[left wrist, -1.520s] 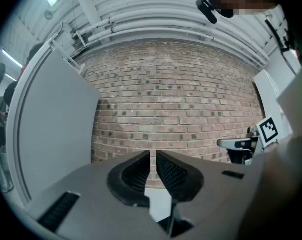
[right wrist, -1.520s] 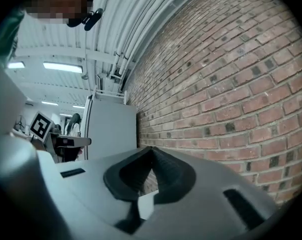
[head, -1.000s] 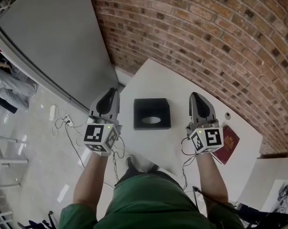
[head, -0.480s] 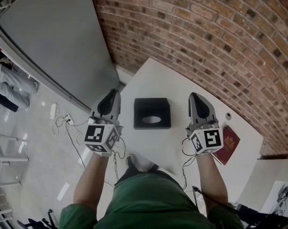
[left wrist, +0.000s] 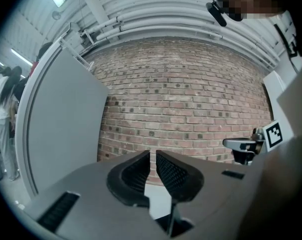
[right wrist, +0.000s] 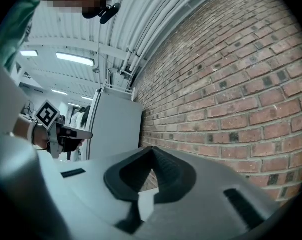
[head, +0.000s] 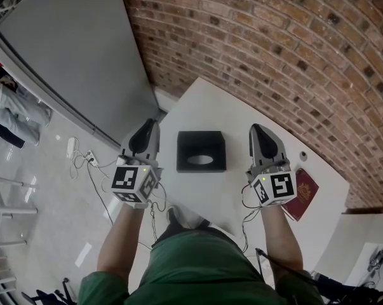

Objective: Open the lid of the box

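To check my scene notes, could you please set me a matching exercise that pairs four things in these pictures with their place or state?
Things
1. black square box with an oval hole in its top
2. dark red booklet
3. left gripper
4. right gripper

Places or states
A. near the right edge of the white table
B. shut and empty, left of the box
C. shut and empty, right of the box
D. mid-table, untouched

Pairs: 1-D, 2-A, 3-B, 4-C

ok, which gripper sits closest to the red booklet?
The right gripper, its marker cube almost beside the red booklet; the left gripper is across the black box.
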Available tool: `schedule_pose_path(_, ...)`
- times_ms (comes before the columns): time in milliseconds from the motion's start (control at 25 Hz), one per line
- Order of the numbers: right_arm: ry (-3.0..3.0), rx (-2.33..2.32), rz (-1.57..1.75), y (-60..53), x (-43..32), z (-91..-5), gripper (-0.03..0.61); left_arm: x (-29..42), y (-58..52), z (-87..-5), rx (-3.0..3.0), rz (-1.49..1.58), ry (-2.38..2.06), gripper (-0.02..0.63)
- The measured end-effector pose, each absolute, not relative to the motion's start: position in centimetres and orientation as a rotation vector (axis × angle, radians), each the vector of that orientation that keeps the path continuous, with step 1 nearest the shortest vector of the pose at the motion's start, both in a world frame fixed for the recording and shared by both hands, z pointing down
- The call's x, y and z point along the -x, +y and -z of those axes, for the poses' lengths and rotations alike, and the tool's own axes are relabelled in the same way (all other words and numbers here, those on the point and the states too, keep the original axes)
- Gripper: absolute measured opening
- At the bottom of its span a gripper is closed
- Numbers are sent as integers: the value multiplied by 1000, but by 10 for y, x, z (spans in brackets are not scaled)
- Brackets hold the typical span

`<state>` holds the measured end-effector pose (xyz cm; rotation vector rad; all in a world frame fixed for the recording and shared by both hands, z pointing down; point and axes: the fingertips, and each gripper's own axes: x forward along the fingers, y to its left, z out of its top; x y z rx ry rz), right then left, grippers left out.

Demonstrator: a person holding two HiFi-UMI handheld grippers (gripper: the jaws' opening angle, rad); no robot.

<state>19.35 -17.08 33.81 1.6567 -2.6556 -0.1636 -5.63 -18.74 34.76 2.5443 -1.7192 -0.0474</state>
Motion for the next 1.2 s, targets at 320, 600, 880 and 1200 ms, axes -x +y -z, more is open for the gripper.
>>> schedule_pose_path(320, -2667, -1652, 152, -172, -201, -338, 2, 51, -187, -347, -2538, 44, -1726, 37)
schedule_pose_path(600, -2688, -1627, 148, -170, -201, -339, 2, 47, -186, -348, -2540, 10, -1739, 37)
schedule_pose_path(880, -2699, -1607, 149, -171, -206, -342, 2, 43, -184, -352, -2518, 13, -1754, 37)
schedule_pose_path(1200, -2711, -1581, 148, -170, -210, -342, 2, 35, -182, -357, -2519, -16, -1743, 37)
